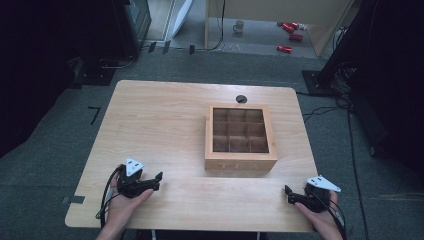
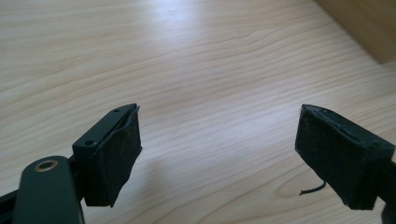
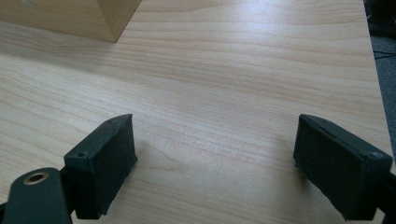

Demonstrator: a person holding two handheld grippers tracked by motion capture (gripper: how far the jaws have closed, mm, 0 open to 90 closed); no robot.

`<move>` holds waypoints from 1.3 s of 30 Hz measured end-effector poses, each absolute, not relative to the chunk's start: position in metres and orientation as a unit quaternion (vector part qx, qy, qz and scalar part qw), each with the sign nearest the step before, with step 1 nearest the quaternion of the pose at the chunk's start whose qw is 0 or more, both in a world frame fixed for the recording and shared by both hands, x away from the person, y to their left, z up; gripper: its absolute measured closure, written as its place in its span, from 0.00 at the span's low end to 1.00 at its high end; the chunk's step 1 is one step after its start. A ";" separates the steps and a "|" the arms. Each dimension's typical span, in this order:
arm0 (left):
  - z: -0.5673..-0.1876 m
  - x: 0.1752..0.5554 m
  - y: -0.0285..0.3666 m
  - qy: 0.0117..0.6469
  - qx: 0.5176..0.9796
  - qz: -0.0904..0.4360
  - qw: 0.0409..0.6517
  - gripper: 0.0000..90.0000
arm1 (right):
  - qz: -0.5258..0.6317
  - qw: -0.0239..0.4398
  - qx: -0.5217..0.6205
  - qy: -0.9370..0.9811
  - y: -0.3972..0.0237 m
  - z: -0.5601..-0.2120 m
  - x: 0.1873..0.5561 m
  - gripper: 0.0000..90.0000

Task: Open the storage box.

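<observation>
Both the left gripper and the right gripper rest wide open—empty. Best approach the tea box squarely, I'd judge—jaws level.

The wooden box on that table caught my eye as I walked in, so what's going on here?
A person sits at a wooden table with a pair of tongs in each hand, left tongs and right tongs, both open and empty near the table's front edge. Between and beyond them stands a closed wooden tea box with a window lid showing nine compartments. Nothing is touching the box.
</observation>
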State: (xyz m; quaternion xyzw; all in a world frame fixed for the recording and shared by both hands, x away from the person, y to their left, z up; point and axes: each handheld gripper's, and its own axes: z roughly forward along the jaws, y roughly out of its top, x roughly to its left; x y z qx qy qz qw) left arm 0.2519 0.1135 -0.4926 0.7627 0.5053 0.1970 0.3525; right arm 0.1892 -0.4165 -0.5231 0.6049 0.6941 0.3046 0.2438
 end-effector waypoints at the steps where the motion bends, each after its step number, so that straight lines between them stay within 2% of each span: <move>1: -0.492 0.253 0.109 0.501 0.765 0.195 0.354 0.16 | 0.304 0.244 0.605 0.694 -0.416 -0.523 0.189 0.14; 13: -0.489 0.261 0.069 0.476 0.779 0.180 0.368 0.17 | 0.320 0.243 0.606 0.687 -0.413 -0.516 0.190 0.15; 27: -0.487 0.266 0.035 0.452 0.788 0.154 0.388 0.19 | 0.370 0.237 0.607 0.662 -0.405 -0.492 0.201 0.15; 32: -0.487 0.266 0.024 0.444 0.790 0.147 0.396 0.26 | 0.376 0.242 0.599 0.664 -0.399 -0.485 0.206 0.16; 39: -0.488 0.268 0.010 0.432 0.792 0.133 0.410 0.28 | 0.381 0.244 0.582 0.675 -0.387 -0.479 0.214 0.16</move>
